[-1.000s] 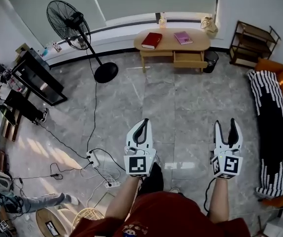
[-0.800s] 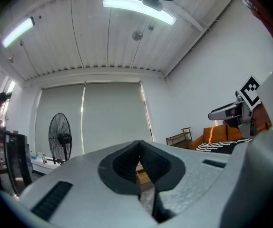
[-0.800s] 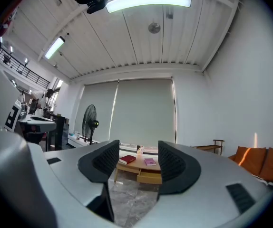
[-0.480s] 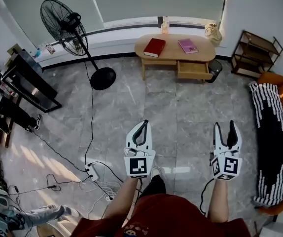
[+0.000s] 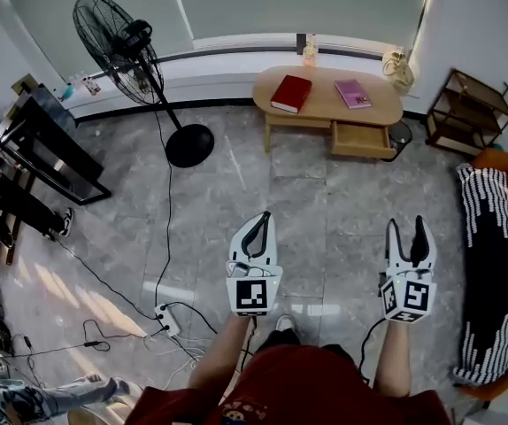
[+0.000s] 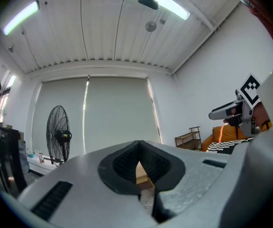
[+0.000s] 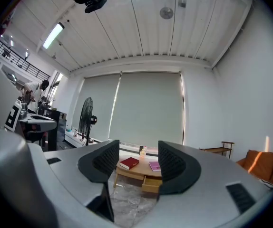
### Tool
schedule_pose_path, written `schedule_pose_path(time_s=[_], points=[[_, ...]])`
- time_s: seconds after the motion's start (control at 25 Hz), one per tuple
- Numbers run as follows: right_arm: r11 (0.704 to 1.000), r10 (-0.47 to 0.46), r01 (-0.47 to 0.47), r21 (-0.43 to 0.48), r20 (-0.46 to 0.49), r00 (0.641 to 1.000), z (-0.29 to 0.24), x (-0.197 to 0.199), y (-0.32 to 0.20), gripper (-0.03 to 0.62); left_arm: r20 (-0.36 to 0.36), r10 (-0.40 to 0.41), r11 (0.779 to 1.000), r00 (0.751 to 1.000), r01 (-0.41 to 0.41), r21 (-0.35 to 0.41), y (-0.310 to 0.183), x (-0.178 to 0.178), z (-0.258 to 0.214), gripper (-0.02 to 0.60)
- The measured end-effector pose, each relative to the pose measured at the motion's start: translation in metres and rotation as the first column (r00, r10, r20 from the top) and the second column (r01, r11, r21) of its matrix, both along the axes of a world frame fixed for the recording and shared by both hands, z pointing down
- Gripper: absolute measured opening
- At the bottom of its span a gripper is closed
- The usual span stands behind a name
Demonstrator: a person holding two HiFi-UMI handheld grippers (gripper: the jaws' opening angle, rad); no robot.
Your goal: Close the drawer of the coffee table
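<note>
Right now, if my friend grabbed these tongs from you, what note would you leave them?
Left tongs: shut, empty.
Right tongs: open, empty.
Both are held out level, far short of the coffee table, which stands across the floor by the window.
Its drawer sticks out, under the end with the pink book.
Done: nothing yet.
Left: walk up and push the drawer in flush.

The head view looks steeply down; both gripper views face level across the room, sharing its distant fan [image 5: 117, 38], the right also the coffee table [image 5: 325, 104].
</note>
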State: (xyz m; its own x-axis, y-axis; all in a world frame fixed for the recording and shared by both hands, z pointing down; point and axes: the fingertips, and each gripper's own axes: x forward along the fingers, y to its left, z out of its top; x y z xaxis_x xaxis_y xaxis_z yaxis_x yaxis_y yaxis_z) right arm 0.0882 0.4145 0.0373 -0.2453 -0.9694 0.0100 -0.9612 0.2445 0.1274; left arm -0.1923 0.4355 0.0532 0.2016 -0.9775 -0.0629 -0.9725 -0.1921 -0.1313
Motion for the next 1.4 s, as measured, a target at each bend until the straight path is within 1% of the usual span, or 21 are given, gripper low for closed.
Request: schedule_pose_path(time_s=[0.12, 0.28, 0.4, 0.6, 0.76, 1.04, 1.28, 1.4], points=[[1.000, -0.006, 0.006, -0.002, 0.003, 1.000, 0.005, -0.010, -0.018, 0.236, 0.000, -0.002, 1.000, 1.000, 0.002, 0.001, -0.018, -0.009, 0.001, 0.008], [1.000, -0.008, 0.008, -0.012, 0.009, 1.000, 0.015, -0.011, -0.037, 0.236, 0.004, -0.003, 1.000, 1.000, 0.003, -0.004, -0.036, -0.009, 0.007, 0.008], [1.000, -0.002, 0.002, -0.014, 0.009, 1.000, 0.022, -0.004, -0.060, 0.236, 0.020, 0.001, 1.000, 1.000, -0.001, 0.014, -0.060, -0.004, 0.010, 0.008], [1.000, 0.014, -0.014, -0.007, 0.025, 1.000, 0.034, 0.015, -0.114, 0.236, 0.028, -0.005, 1.000, 1.000, 0.005, -0.002, -0.114, 0.006, 0.017, 0.008], [1.000, 0.028, -0.028, -0.003, 0.035, 0.999, 0.029, 0.041, -0.169, 0.236, 0.042, -0.001, 1.000, 0.999, 0.001, 0.002, -0.170, 0.026, 0.010, 0.008], [0.999, 0.045, -0.044, -0.011, 0.052, 0.998, 0.024, 0.086, -0.268, 0.236, 0.030, 0.005, 1.000, 1.000, -0.005, 0.002, -0.272, 0.068, -0.005, 0.008], [0.999, 0.046, -0.044, -0.032, 0.059, 0.997, 0.032, 0.113, -0.333, 0.236, 0.036, 0.021, 1.000, 0.999, -0.022, 0.004, -0.342, 0.103, -0.006, 0.008], [0.998, 0.045, -0.043, -0.041, 0.063, 0.997, 0.036, 0.125, -0.360, 0.238, 0.034, 0.028, 1.000, 0.999, -0.027, -0.010, -0.370, 0.119, -0.003, 0.007]])
